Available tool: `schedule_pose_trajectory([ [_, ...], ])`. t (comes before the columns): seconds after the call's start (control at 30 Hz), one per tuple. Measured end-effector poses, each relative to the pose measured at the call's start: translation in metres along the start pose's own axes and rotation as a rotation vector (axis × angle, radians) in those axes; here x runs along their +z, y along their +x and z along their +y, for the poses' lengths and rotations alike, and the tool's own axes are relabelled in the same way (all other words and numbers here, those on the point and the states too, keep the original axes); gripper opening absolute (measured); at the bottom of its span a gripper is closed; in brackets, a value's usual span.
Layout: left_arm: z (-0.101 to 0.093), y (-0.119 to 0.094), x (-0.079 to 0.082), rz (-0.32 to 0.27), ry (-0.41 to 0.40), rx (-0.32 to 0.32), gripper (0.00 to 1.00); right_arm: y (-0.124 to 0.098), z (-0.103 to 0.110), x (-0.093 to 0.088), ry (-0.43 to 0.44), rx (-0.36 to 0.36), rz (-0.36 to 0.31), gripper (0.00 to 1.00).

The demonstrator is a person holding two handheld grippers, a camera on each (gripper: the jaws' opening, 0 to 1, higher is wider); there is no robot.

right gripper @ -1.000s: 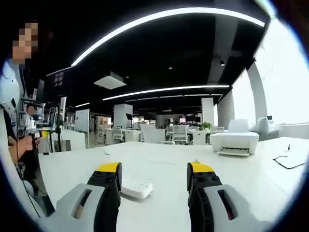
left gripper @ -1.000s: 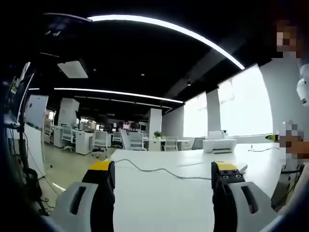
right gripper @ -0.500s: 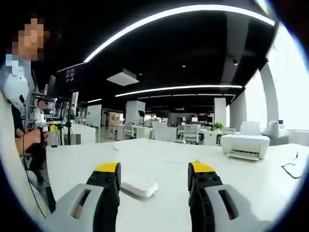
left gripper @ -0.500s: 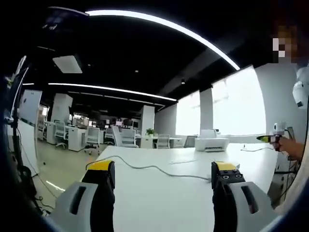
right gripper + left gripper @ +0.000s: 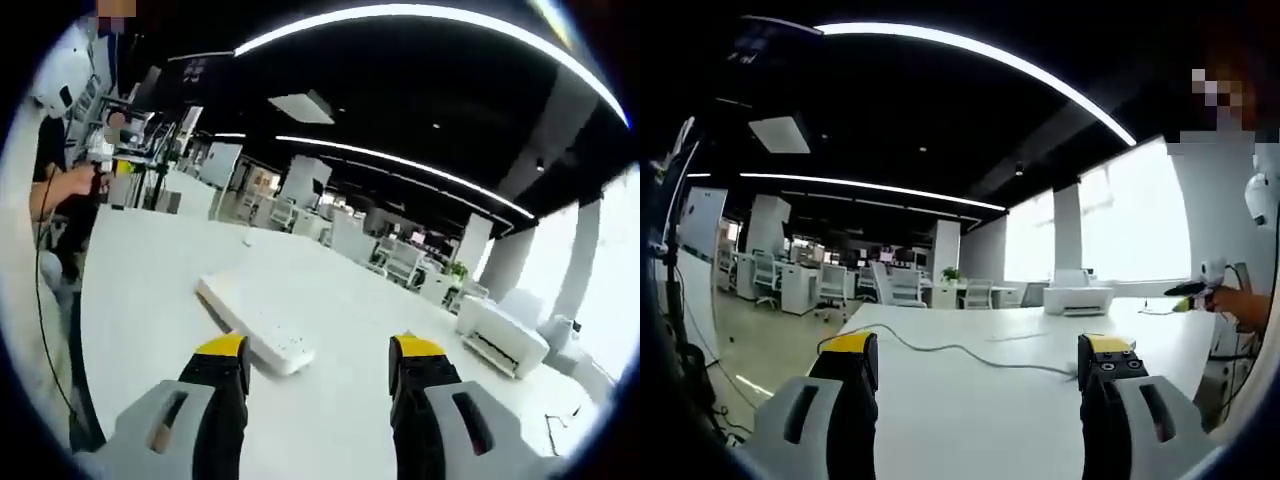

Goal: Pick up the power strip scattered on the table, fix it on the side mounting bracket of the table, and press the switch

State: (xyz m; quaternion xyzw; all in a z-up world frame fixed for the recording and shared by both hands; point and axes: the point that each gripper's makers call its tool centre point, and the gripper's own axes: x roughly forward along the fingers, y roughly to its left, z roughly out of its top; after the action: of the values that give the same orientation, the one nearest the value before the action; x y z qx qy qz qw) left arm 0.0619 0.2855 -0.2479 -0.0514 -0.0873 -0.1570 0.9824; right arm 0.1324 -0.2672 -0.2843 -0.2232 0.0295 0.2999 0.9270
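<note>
A long white power strip (image 5: 250, 318) lies on the white table (image 5: 330, 300) just beyond and left of my right gripper (image 5: 318, 352), whose yellow-tipped jaws stand apart with nothing between them. In the left gripper view a thin grey cable (image 5: 970, 352) snakes across the table (image 5: 970, 420) ahead of my left gripper (image 5: 978, 350), which is open and empty too.
A white printer (image 5: 502, 332) sits at the table's far end, also seen as printer (image 5: 1078, 298). A person's hand (image 5: 62, 190) shows at the left edge; a hand (image 5: 1238, 302) holds a tool at the right. Office desks and chairs (image 5: 830, 285) stand beyond.
The right gripper view has tilted down and rolled, bringing the power strip closer and showing its full length. The left gripper view has barely shifted. Both grippers stay open.
</note>
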Motion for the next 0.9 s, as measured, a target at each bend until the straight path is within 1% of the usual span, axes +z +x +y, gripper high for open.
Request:
schedule_pose_trajectory([
  [0.1, -0.001, 0.000, 0.000, -0.001, -0.001, -0.002, 0.86, 0.007, 0.006, -0.006, -0.029, 0.021, 0.024, 0.52],
  [0.27, -0.002, 0.000, -0.002, 0.006, 0.001, -0.006, 0.86, 0.017, 0.017, -0.015, -0.059, 0.103, 0.069, 0.52],
  [0.33, -0.002, 0.000, -0.002, 0.007, 0.000, -0.006, 0.86, 0.021, 0.017, -0.017, -0.066, 0.121, 0.081, 0.52],
  [0.4, -0.002, 0.000, -0.003, 0.007, -0.001, -0.005, 0.86, 0.024, 0.018, -0.018, -0.067, 0.142, 0.090, 0.52],
  [0.47, -0.002, -0.001, -0.003, 0.008, -0.001, -0.006, 0.86, 0.028, 0.021, -0.019, -0.084, 0.178, 0.106, 0.52],
  [0.57, -0.004, -0.001, -0.004, 0.021, 0.004, -0.018, 0.86, 0.034, 0.022, -0.022, -0.105, 0.220, 0.133, 0.52],
  [0.63, -0.005, 0.000, -0.003, 0.026, 0.015, -0.019, 0.86, 0.039, 0.025, -0.022, -0.104, 0.266, 0.143, 0.52],
  [0.8, -0.008, 0.000, -0.002, 0.025, 0.015, -0.030, 0.86, 0.053, 0.023, -0.022, -0.108, 0.334, 0.170, 0.52],
  [0.9, -0.011, 0.000, -0.005, 0.033, 0.013, -0.036, 0.86, 0.060, 0.021, -0.022, -0.138, 0.387, 0.198, 0.52],
])
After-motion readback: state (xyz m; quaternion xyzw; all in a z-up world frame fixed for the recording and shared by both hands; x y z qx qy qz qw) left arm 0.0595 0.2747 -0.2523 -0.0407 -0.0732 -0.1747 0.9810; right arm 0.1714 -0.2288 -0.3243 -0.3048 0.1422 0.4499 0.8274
